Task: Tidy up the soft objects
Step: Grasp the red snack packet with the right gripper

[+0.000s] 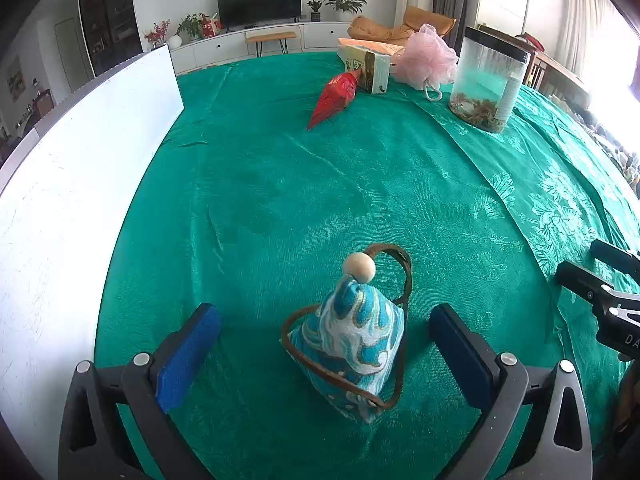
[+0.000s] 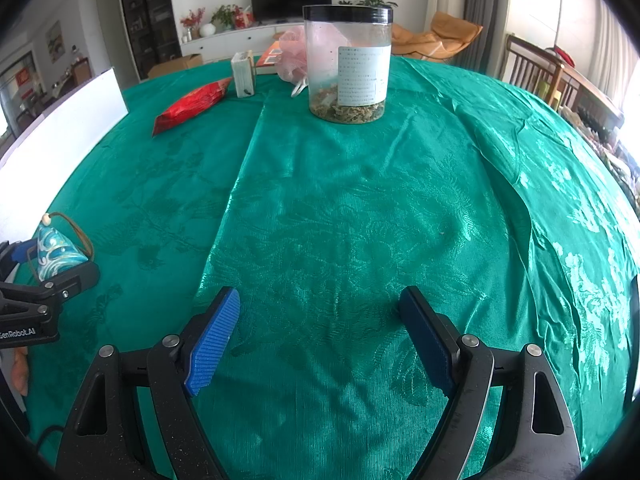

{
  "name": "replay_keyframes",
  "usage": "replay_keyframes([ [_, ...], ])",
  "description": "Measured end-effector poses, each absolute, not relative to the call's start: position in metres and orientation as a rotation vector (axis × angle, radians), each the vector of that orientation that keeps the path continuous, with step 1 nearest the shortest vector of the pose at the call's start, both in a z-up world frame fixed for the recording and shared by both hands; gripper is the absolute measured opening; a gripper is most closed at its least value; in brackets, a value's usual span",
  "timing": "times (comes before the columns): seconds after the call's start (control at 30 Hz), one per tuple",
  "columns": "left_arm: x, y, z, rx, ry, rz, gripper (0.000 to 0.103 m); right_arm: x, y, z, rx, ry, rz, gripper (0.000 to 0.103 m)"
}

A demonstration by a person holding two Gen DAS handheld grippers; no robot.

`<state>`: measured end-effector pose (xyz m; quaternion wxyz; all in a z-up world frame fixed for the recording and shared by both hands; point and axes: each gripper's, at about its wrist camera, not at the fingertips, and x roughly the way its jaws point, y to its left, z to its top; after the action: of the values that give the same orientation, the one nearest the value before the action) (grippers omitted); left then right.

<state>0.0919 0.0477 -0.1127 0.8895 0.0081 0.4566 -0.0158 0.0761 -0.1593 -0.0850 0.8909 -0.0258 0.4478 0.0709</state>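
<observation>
Straddling a blue-and-white pouch (image 1: pixel 352 352), the left gripper (image 1: pixel 324 344) sits w/ its blue pads spread wide, one each side, neither touching the fabric. The pouch stands on a green tablecloth (image 1: pixel 320 184), tapering upward to a wooden bead (image 1: pixel 360 267) at its tip; its long axis runs near-vertical, leaning slightly away from the camera. A brown cord (image 1: pixel 394 258) loops behind the bead and around the base. A white board (image 1: pixel 80 184) walls off the cloth's left edge, close to the left pad. Ahead of the pouch lies a broad bare stretch of cloth up to a red packet (image 1: pixel 334 98), a small carton (image 1: pixel 370 68), a pink bath puff (image 1: pixel 426 58) and a clear jar (image 1: pixel 486 82) near the far edge. The right gripper (image 2: pixel 320 332), jaws also wide w/ nothing between, hovers over open cloth well right of the pouch; the jar stands far ahead, approx centred.
</observation>
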Motion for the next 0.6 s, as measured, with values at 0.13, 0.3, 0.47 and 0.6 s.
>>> replay_keyframes([
  [0.13,0.092,0.048,-0.113,0.017,0.948,-0.033,0.103,0.079,-0.159,-0.084,-0.056,0.935,0.162,0.085],
  [0.3,0.092,0.048,-0.113,0.017,0.948,-0.033,0.103,0.124,-0.15,-0.069,-0.036,0.942,0.206,0.085],
  [0.47,0.092,0.047,-0.113,0.015,0.948,-0.033,0.103,0.197,-0.1,-0.056,0.046,0.956,0.383,0.083],
  [0.6,0.092,0.047,-0.113,0.015,0.948,-0.033,0.103,0.248,-0.049,-0.054,0.1,0.966,0.481,0.082],
])
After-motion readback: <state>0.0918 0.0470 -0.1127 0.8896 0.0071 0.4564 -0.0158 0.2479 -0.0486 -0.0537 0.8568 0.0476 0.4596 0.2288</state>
